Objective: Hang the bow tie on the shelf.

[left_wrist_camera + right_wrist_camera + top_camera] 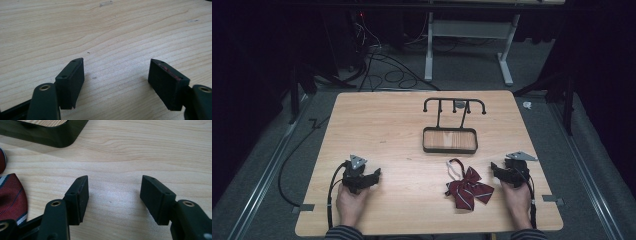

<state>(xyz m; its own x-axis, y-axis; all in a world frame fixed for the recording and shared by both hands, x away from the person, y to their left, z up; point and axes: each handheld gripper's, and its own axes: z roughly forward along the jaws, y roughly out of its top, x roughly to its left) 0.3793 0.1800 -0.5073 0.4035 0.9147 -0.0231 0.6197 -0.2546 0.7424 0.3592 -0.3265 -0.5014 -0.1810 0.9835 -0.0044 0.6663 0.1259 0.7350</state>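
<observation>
— What is cut off or hard to make out?

— In the right gripper view, the bow tie [11, 197] is cropped at the left edge, so just a dark red fold with pale stripes is seen. The base of the rack [47, 133] is likewise cut by the top edge there. In the high view, a small grey object at the rack's [450, 129] top bar cannot be identified.

— Is anything held in the rack's tray?

— Nothing is seen in it; only its wooden floor is shown inside the dark rim.

— Where is the bow tie placed?

— It is laid flat on the table [397, 125], in front of the rack, just beside the right gripper [504, 172] and well apart from the left gripper [367, 177]. Its thin strap is looped toward the rack.

— How are the jaws set?

— Both pairs are spread wide. Bare wood is seen between them, and nothing is gripped by the left gripper [116, 75] or the right gripper [113, 192].
</observation>
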